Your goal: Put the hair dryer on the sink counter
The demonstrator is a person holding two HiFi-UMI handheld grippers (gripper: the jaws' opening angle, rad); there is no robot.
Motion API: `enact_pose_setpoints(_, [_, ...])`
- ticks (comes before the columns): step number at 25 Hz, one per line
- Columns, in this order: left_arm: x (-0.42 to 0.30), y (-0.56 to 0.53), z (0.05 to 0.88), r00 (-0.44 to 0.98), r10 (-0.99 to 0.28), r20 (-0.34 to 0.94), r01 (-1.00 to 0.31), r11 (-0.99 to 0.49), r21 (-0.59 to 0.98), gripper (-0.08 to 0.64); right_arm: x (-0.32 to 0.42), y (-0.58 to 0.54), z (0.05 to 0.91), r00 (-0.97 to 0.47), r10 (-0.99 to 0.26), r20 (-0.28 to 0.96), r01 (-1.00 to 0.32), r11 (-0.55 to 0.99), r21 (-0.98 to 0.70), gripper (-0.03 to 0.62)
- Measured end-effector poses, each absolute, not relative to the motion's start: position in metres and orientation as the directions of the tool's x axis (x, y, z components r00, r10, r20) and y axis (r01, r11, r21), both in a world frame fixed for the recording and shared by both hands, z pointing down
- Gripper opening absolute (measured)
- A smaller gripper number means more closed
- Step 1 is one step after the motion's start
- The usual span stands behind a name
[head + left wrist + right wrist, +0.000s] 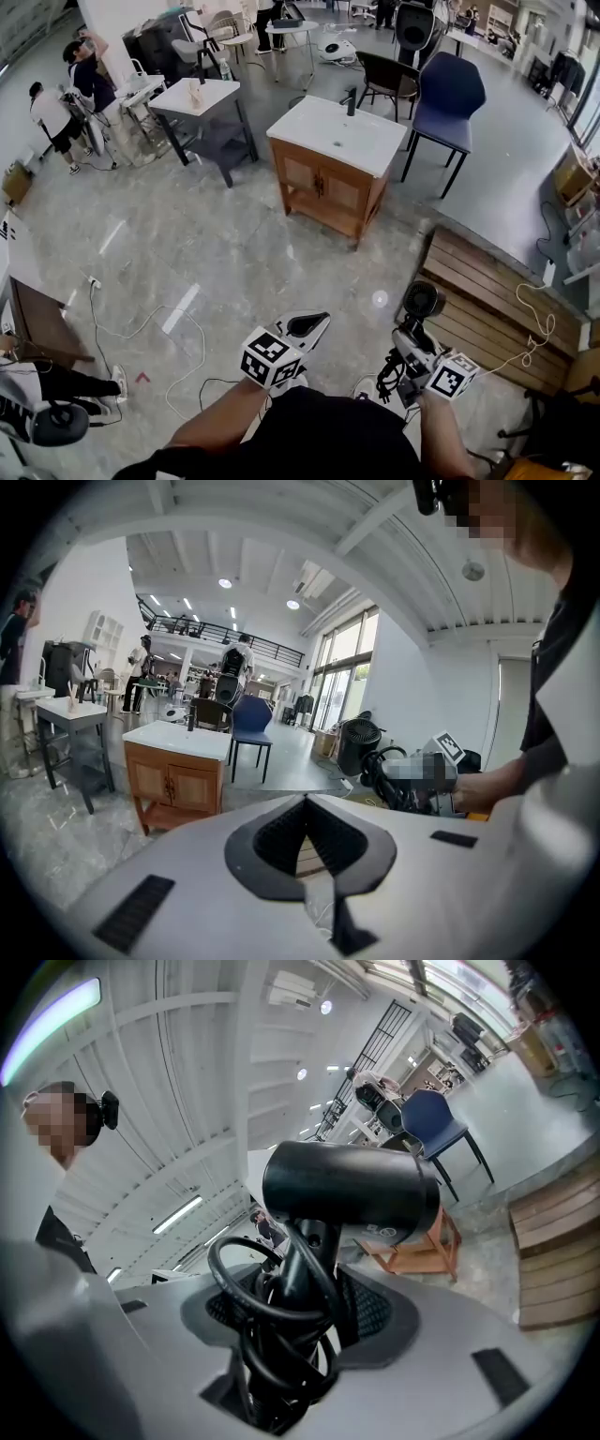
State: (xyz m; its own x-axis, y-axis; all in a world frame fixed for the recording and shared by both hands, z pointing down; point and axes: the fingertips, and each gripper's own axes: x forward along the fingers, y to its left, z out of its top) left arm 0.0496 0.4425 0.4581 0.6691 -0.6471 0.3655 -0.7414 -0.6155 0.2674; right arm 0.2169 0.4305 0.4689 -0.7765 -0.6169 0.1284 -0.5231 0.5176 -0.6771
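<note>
The black hair dryer (422,300) stands barrel-up in my right gripper (410,342), low at the right of the head view. In the right gripper view the dryer (347,1190) fills the middle. My right gripper (305,1290) is shut on its handle, with the coiled black cord bunched between the pads. My left gripper (314,325) is held beside it, shut and empty. In its own view my left gripper (305,803) has its tips together, and the dryer (359,745) shows at the right. The white sink counter (323,127) on a wooden cabinet stands ahead across the floor; it shows again as the sink counter (173,735).
A black faucet (352,101) rises at the counter's back edge. A slatted wooden bench (497,300) lies at my right. A blue chair (450,94) and a black chair (389,75) stand behind the sink. A white table (202,98) and people (80,75) are at the left; cables (141,328) trail on the floor.
</note>
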Motion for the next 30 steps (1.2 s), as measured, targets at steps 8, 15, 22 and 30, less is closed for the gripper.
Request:
enact_pose_setpoints(8, [0.041,0.441,0.455,0.687,-0.636,0.351,-0.725,-0.632,0.274,0.000,0.211,0.435,0.461,-0.766,-0.637,0.091,-0.498,0.497,-0.711,0.239])
enact_pose_setpoints(15, [0.007,0.445,0.465,0.699,-0.621,0.355,-0.713,-0.644,0.277,0.000,0.182,0.440,0.468,-0.743,-0.662,0.094,-0.517,0.479,-0.710,0.239])
enact_pose_setpoints(22, [-0.032,0.448,0.472,0.709,-0.603,0.367,-0.701,-0.662,0.267,0.000,0.154,0.442,0.463,-0.704,-0.709,0.041,-0.521,0.476,-0.709,0.239])
enact_pose_setpoints(30, [-0.060,0.453,0.478,0.705,-0.609,0.363,-0.708,-0.639,0.301,0.000,0.127,0.439,0.460,-0.717,-0.695,0.053,-0.514,0.477,-0.713,0.239])
